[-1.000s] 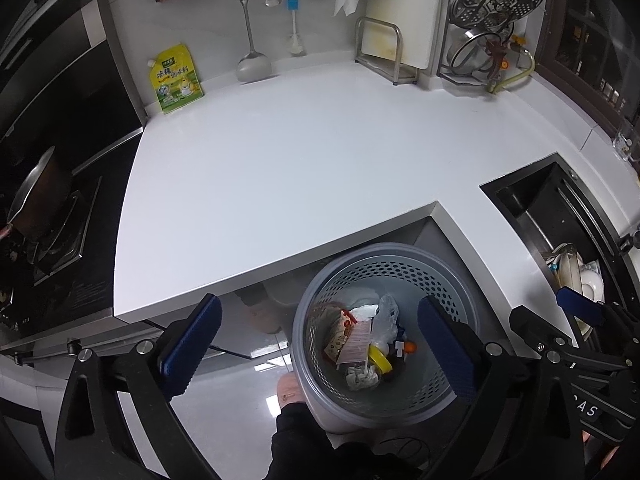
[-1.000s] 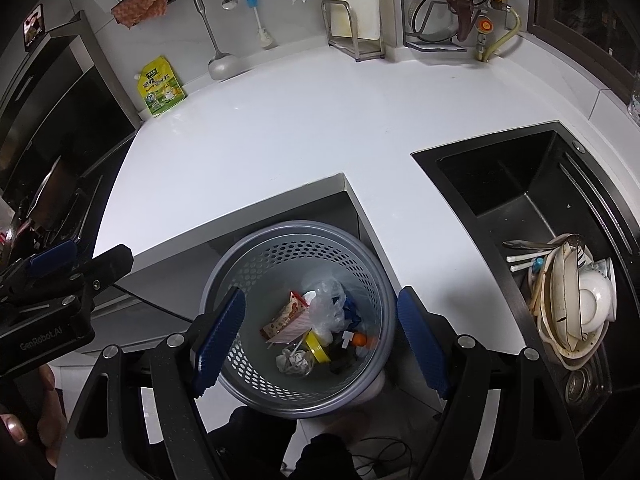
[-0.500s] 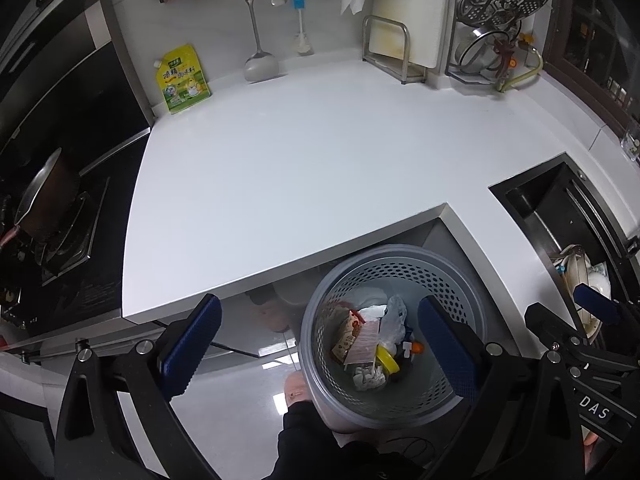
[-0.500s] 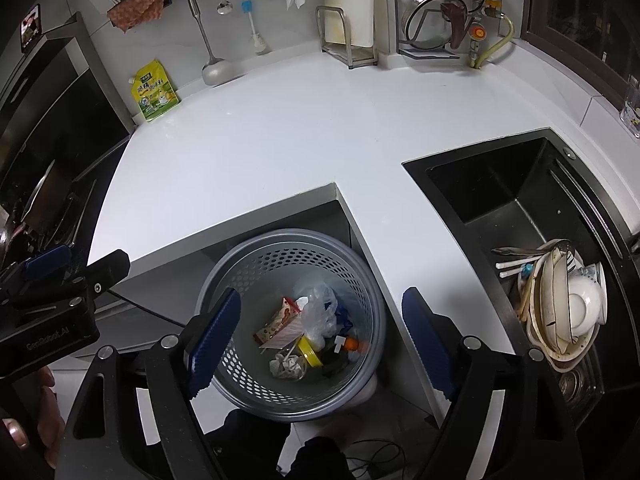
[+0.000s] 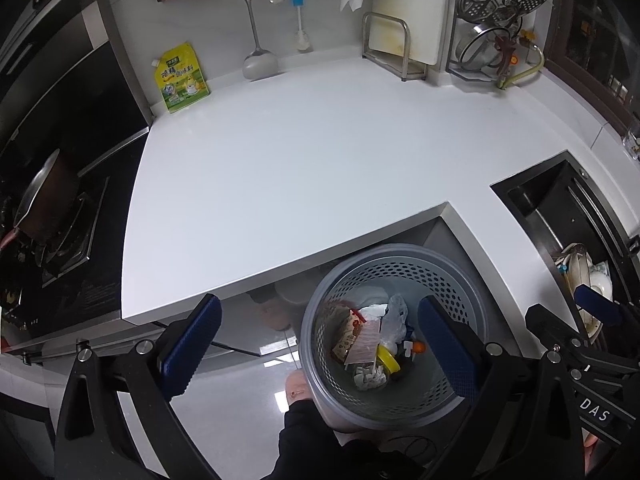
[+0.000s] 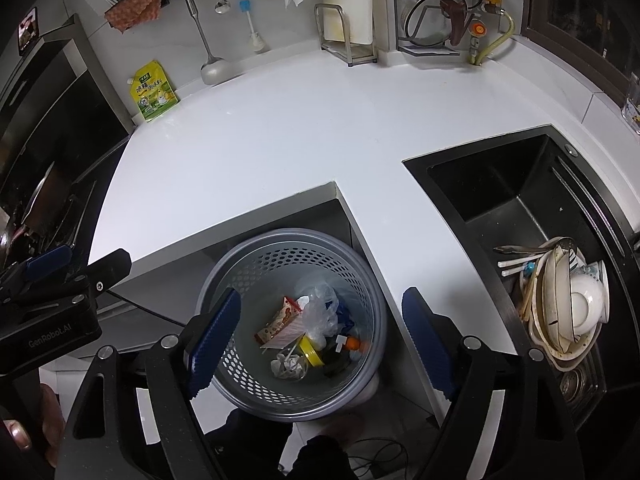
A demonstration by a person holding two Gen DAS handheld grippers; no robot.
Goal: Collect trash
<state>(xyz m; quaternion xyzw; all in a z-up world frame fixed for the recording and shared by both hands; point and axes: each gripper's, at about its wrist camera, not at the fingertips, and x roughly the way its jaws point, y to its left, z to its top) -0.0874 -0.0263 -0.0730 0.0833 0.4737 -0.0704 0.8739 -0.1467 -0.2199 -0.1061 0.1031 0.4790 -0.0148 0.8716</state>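
The trash bin (image 6: 292, 320), a grey perforated basket, sits on the floor in the notch of the white surface (image 5: 320, 160), with a snack wrapper (image 6: 280, 322), a clear plastic bag (image 6: 320, 312), a yellow lid (image 6: 310, 350) and some crumpled paper (image 6: 288, 364) at the bottom. The right gripper (image 6: 320, 336) hangs right above it, jaws spread wide with nothing between them. The left gripper (image 5: 320, 344) is the same: wide apart, empty, hovering over the bin's left rim. On the right is a black sink (image 6: 500, 192) with dirty bowls (image 6: 572, 304) piled up. A yellow pouch (image 5: 182, 78) leans on the back wall, with a ladle (image 5: 258, 64) hanging nearby. The stove (image 5: 48, 208) on the left is dark and hard to make out. A dark sleeve (image 5: 320, 440) is cut off at the bottom edge.
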